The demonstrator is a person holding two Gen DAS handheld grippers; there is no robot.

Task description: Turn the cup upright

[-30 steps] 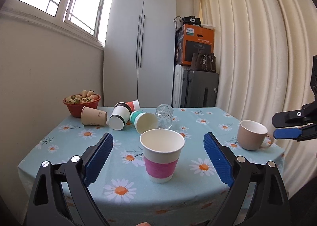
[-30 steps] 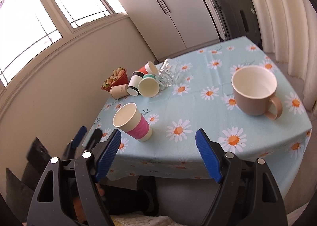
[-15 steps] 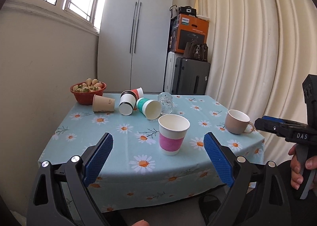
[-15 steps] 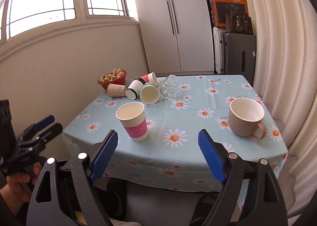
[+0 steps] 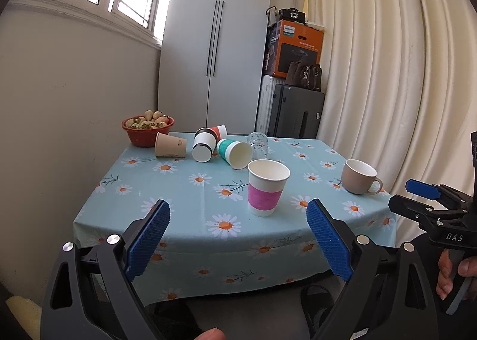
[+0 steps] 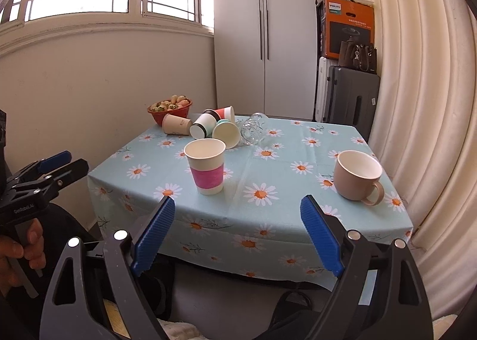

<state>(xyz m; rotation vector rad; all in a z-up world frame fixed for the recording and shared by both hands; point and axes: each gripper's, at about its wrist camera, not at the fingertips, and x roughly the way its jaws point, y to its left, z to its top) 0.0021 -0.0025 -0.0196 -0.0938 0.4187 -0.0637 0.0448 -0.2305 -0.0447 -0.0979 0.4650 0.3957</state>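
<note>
Writing: "PHILIPS" is showing on the orange box (image 5: pixel 299 49) far beyond the fingers, stacked on the suitcases (image 5: pixel 293 115); "DAS" is showing on the right gripper's body in the left view; "GenRobot.AI" is showing on the left gripper's body in the right view; the print on the tan cup (image 5: pixel 170 145) is too small to read.

Pink cup (image 5: pixel 266 188): standing upright on the table (image 5: pixel 184 191), mouth facing up, long axis vertical; sitting ahead of the left gripper's fingers, nearer its right finger; in the right view it is sitting ahead of and nearer the left finger, touching neither gripper.

Left gripper (image 5: pixel 238 238): hovering short of the table's near edge, its blue pads (image 5: pixel 147 240) standing wide apart and holding nothing.

Right gripper (image 6: pixel 237 235): also hovering short of the near edge, pads (image 6: pixel 320 235) wide apart, holding nothing.

Mug (image 6: pixel 356 176): sitting upright beyond the right gripper's right finger, handle pointing toward the camera and right.

Fallen cups: the tan cup, a black-banded cup (image 5: pixel 204 146), a red cup (image 5: pixel 217 130) and a teal cup (image 5: pixel 235 153) are lying on their sides far beyond the fingers; the teal cup's mouth is facing the camera.

Glass (image 5: pixel 258 144): lying just beside the teal cup, tipped in the right view.

Bowl (image 5: pixel 146 131): red, holding fruit, sitting at the far left corner.

Hands: one hand (image 6: pixel 18 250) is gripping the left gripper's handle; another (image 5: pixel 456 276) is gripping the right gripper's.
</note>
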